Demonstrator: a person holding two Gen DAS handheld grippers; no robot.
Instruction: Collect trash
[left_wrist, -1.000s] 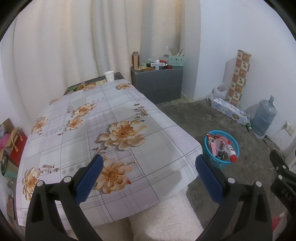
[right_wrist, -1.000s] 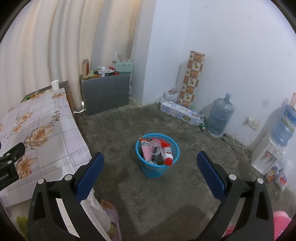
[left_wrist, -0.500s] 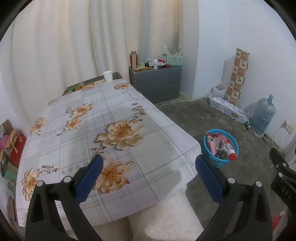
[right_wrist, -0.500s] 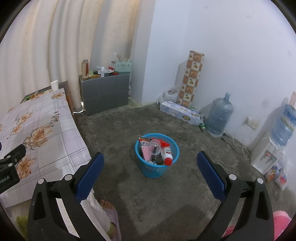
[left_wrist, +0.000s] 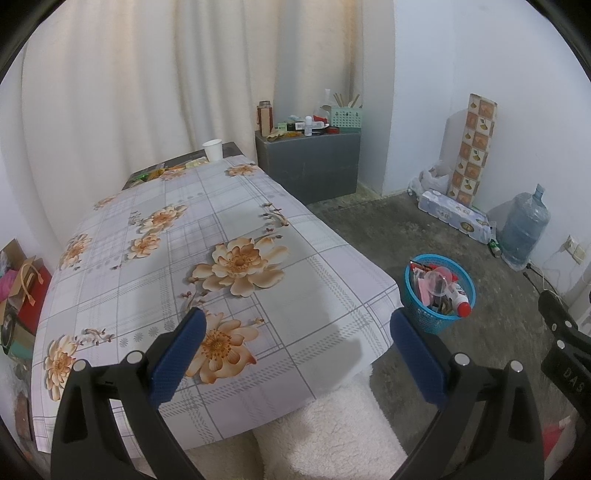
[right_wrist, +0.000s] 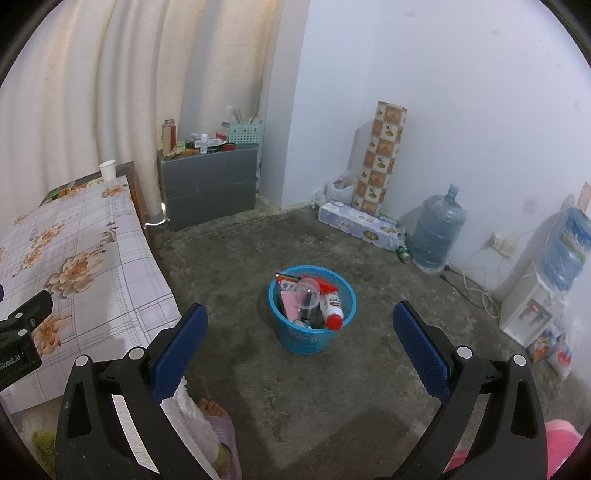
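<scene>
Left gripper (left_wrist: 293, 350) gaped wide, empty, above near end of floral table (left_wrist: 155, 280). Right gripper (right_wrist: 300, 345) likewise spread, empty. Blue basket (right_wrist: 312, 334) on floor just ahead of right gripper, already piled with trash. Paper cup (left_wrist: 212, 149) far ahead at table's far end. Risk: further drop onto heaped load could roll bottle (right_wrist: 332, 310) out.

A glossy, smooth floral cloth (left_wrist: 236, 236) covers the counter. The floor (right_wrist: 332, 387) is rough, matt concrete. The blue basket (right_wrist: 314, 338) is perforated plastic, holding a clear plastic cup (right_wrist: 308, 293). The tongs' pads (right_wrist: 179, 332) look like ribbed, matt blue rubber on black plastic arms.
</scene>
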